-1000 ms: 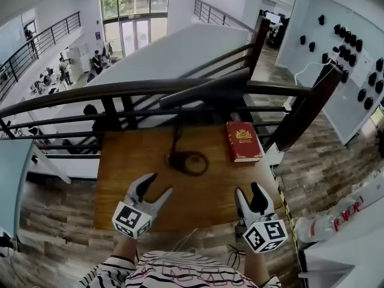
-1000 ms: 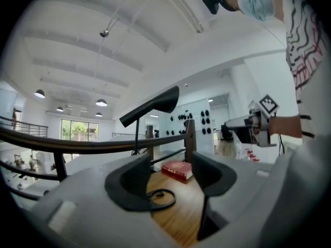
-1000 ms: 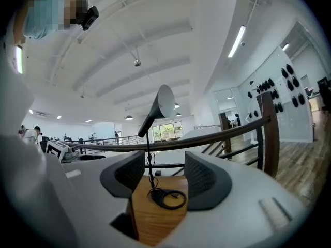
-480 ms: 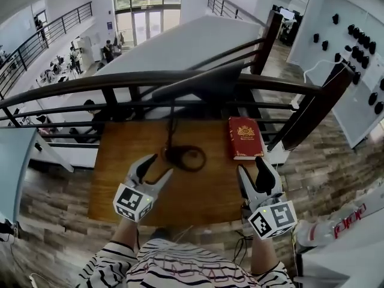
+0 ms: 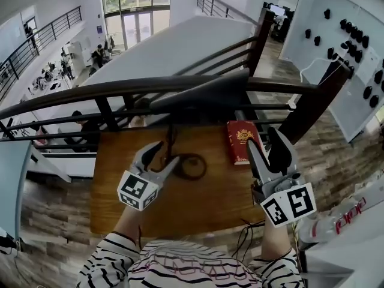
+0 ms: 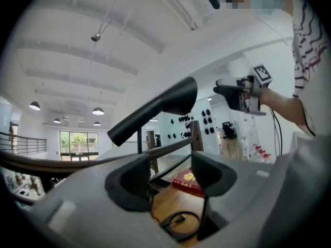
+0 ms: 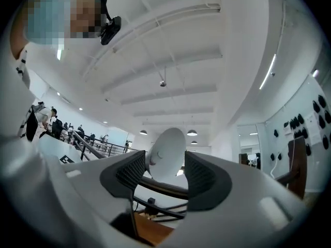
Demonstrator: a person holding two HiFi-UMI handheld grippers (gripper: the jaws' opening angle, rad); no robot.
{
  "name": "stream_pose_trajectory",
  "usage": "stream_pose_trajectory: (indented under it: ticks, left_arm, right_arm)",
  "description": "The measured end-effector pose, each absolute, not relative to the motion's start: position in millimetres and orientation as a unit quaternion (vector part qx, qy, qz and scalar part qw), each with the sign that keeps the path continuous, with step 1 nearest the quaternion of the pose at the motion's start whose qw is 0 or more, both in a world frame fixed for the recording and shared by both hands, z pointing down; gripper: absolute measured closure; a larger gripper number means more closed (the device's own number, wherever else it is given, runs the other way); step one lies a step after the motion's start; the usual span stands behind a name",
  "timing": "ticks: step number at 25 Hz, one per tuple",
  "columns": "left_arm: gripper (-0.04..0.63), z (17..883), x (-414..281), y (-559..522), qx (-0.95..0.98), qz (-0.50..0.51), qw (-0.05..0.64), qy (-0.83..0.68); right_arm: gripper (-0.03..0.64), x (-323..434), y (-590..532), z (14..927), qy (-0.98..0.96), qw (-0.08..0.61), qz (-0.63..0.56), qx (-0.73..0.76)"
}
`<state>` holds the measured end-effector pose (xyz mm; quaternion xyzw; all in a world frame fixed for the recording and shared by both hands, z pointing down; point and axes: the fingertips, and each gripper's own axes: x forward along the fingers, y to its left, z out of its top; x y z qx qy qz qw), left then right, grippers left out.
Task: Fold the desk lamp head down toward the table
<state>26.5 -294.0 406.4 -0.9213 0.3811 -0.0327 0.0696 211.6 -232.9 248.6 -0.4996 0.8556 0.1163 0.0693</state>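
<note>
The desk lamp stands at the back middle of the wooden table (image 5: 120, 191). Its long black head (image 5: 204, 92) reaches level over the table's back, above the ring base (image 5: 191, 165). My left gripper (image 5: 166, 152) is open just left of the base and thin stem (image 5: 173, 135), holding nothing. From the left gripper view the lamp head (image 6: 155, 112) sits above the gripper (image 6: 170, 177). My right gripper (image 5: 264, 138) is raised at the right, open and empty. In the right gripper view the lamp head's white face (image 7: 168, 154) shows ahead of the gripper (image 7: 160, 174), apart from it.
A red book (image 5: 240, 141) lies at the table's back right, under the right gripper. A dark railing (image 5: 72, 98) runs right behind the table, with a post (image 5: 306, 110) at the right. A cable (image 5: 249, 239) hangs at the front edge.
Both grippers have moved away from the table's front edge toward the lamp. The right one has also risen and now hangs over the red book. Both stay open.
</note>
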Motion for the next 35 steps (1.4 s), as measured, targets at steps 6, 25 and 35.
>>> stream_pose_trajectory:
  ticks: [6, 25, 35]
  left_arm:
    - [0.351, 394, 13, -326, -0.924, -0.041, 0.084, 0.371]
    - [0.42, 433, 16, -403, -0.934, -0.068, 0.046, 0.349]
    - [0.434, 453, 19, -413, -0.935, -0.089, 0.03, 0.343]
  right_arm:
    - [0.391, 181, -259, 206, 0.865, 0.068, 0.143, -0.477]
    - [0.416, 141, -306, 160, 0.826, 0.014, 0.233, -0.512]
    - [0.437, 128, -314, 159, 0.821, -0.011, 0.25, -0.513]
